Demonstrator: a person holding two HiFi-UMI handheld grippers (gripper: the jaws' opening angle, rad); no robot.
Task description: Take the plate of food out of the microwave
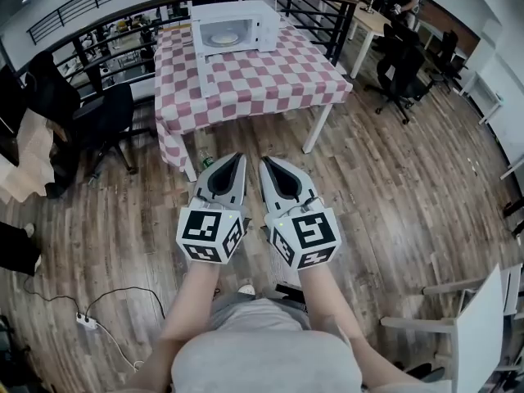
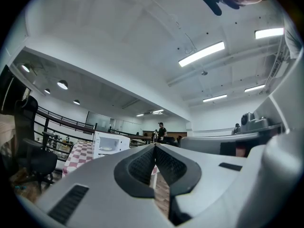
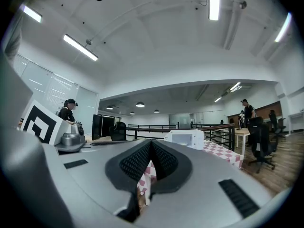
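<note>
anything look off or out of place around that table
Nothing looks spilled or broken. The microwave stands open with the plate still inside. What looks like a bottle lies on the floor beside a leg of the table.

One microwave [image 1: 236,9], one plate [image 1: 222,36], one table [image 1: 262,78].

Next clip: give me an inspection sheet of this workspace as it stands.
Surface: table under a red-and-white checked cloth.
Job's things: white microwave on the table's far side; plate visible inside.
Clutter: bottle on the floor by a table leg.
Grippers: left gripper and right gripper shut, empty, side by side, short of the table.
Cables: power strip with cord on the floor, lower left.
Surroundings: railing, office chair left of the table.
</note>
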